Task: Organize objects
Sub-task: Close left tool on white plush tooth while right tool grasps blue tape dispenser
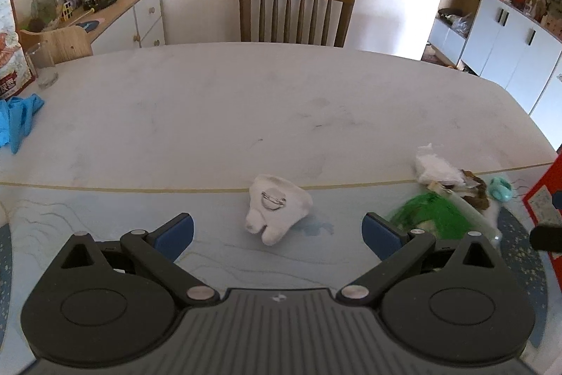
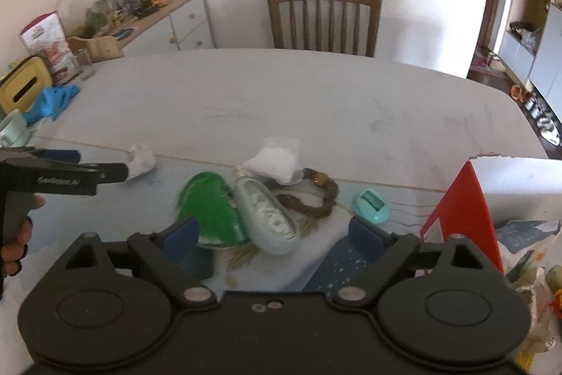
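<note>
Right now your left tongs (image 1: 277,231) stand wide apart and hold nothing, and the white plush tooth (image 1: 275,208) lies on the worktop (image 1: 210,101) dead ahead of them, centred in the gap between the two blue pads. It rests just inside the pale blue mat (image 1: 105,224), pin side up, with its two roots pointing back toward you and slightly left, so its long axis runs roughly along your line of approach. That suits you: a straight push forward and down should put one pad on each flank of the crown, without turning the wrist.

Your right tongs (image 2: 272,236) are also spread and empty. They hover over the pile further right: a green fuzzy heart (image 2: 210,209), a pale mint slipper-shaped case (image 2: 270,217) touching it, a brown braided wreath (image 2: 316,195) behind, and a small teal clip (image 2: 370,206) off to the right, near the red box (image 2: 463,209).

From the right wrist view the tooth (image 2: 142,160) sits well to the left of that pile, just beyond the left tool's tip. So the left hand is clearly nearer; leave the tooth to it and keep the right on the pile.
</note>
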Motion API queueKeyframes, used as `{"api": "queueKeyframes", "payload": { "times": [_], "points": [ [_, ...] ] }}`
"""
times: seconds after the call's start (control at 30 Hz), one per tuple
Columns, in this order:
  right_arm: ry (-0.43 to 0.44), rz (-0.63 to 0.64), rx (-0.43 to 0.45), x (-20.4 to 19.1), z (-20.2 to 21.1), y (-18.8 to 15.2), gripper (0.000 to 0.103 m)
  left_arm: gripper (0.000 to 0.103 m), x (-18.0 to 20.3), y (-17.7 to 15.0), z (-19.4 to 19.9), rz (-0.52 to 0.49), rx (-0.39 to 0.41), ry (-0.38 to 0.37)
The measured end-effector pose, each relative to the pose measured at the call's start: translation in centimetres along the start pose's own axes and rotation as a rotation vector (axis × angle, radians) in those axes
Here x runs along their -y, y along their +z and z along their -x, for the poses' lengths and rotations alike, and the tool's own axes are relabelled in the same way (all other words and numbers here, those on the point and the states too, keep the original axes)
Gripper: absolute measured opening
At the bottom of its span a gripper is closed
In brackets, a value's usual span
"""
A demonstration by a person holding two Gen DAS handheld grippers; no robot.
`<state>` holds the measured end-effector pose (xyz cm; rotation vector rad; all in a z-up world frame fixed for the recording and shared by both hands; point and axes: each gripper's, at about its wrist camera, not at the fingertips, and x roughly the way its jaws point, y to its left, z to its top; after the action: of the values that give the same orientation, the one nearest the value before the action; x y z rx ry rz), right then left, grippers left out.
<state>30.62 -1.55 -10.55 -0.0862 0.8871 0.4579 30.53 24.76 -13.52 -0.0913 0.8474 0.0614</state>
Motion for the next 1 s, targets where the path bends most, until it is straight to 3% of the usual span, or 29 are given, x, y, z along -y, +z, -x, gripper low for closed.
{"api": "queueKeyframes", "payload": {
  "times": [0.17, 0.27, 0.83, 1.0],
  "points": [
    [0.022, -0.025, -0.029, 0.4, -2.1, 0.3, 0.087, 0.103, -0.4, 0.4, -1.6, 0.002, -0.01, 0.003],
    [0.031, -0.032, -0.055, 0.5, -3.3, 0.3, 0.079, 0.103, -0.5, 0.4, -2.5, 0.002, -0.017, 0.005],
    [0.103, -0.106, -0.106, 1.8, -6.7, 0.5, 0.074, 0.101, -0.9, 0.3, -5.4, -0.009, -0.023, -0.004],
    [0.138, -0.135, -0.108, 2.2, -6.8, 0.4, 0.068, 0.087, -0.9, 0.2, -5.8, -0.02, -0.021, -0.007]
  ]
}}
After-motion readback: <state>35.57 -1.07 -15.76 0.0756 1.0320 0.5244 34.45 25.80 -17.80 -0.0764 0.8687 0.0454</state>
